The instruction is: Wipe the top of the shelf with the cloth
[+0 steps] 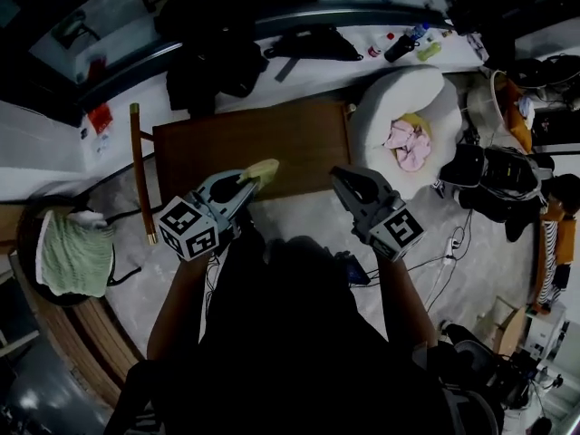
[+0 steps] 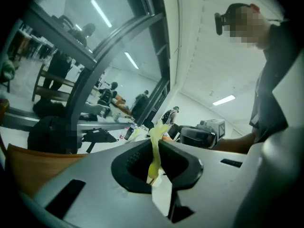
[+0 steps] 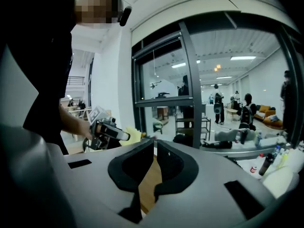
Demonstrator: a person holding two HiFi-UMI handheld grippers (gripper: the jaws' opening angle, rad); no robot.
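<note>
The head view is dim and underexposed: the person's dark clothing swallows everything toward 6 o'clock, and the corners vignette to black. Its brightest patch is the white cushion (image 1: pixel 385 98) at 1 o'clock. Both gripper views are better lit; in the left one a ceiling strip light (image 2: pixel 223 100) glows at 3 o'clock (white, faintly blown out). Fisheye distortion bows the window frame (image 2: pixel 159 56) toward 12 o'clock. The near foreground at 6 o'clock reads soft, as does the yellow cloth (image 2: pixel 153 163).
</note>
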